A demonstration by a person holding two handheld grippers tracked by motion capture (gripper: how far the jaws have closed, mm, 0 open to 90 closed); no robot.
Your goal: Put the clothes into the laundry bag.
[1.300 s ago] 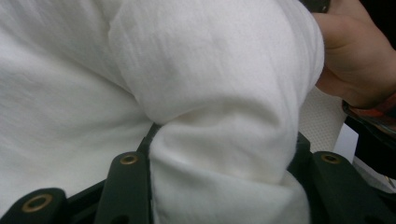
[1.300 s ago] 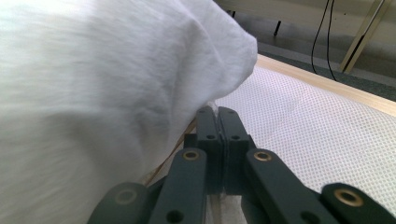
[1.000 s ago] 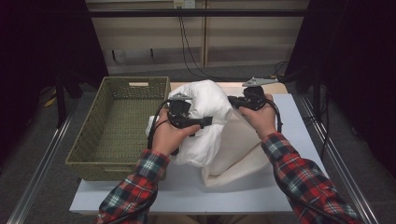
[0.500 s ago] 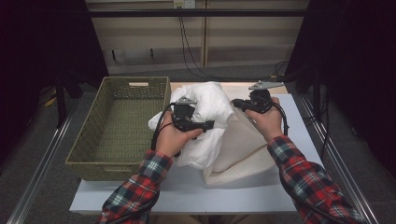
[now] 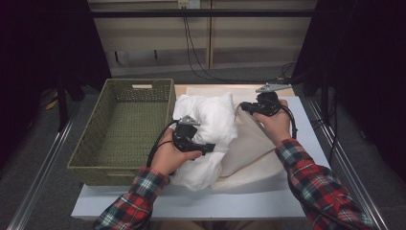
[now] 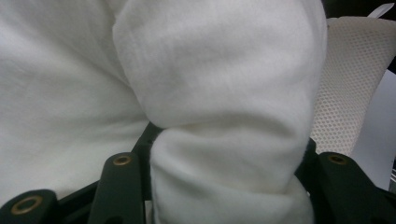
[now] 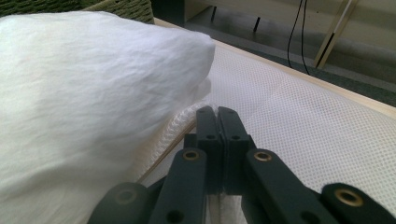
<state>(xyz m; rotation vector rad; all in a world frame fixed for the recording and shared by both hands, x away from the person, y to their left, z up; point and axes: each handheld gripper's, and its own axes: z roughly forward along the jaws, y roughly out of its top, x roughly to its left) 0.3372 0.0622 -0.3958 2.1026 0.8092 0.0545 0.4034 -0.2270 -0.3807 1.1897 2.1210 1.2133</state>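
I'm stuffing a white pillow [image 5: 206, 129] into its cream mesh pillowcase [image 5: 249, 153], both lying on the desk [image 5: 306, 143] just right of the empty wicker basket [image 5: 124, 129]. My right gripper [image 5: 246, 107] is pinched tight on the pillowcase's stitched edge — in the right gripper view the jaws meet on the hem [image 7: 187, 116], holding the mouth up beside the pillow's corner [image 7: 177, 51]. My left gripper [image 5: 210, 147] sits on the near side of the pillow, and a thick fold of the pillow [image 6: 224, 177] bulges between its jaws; they have just been opening a little, yet the fabric still fills the gap from one jaw to the other, so I read it as a loosening hold on that fold, not a release.

The pillow is only partly in: its lower right part lies on or under the case, while most of its bulk sits outside, toward the basket. As I judge it, the step in hand is feeding the pillow in. Next I'd keep the hem lifted and steady on the right, and push or re-grip with the left — deeper toward the opening, without dragging the case along.
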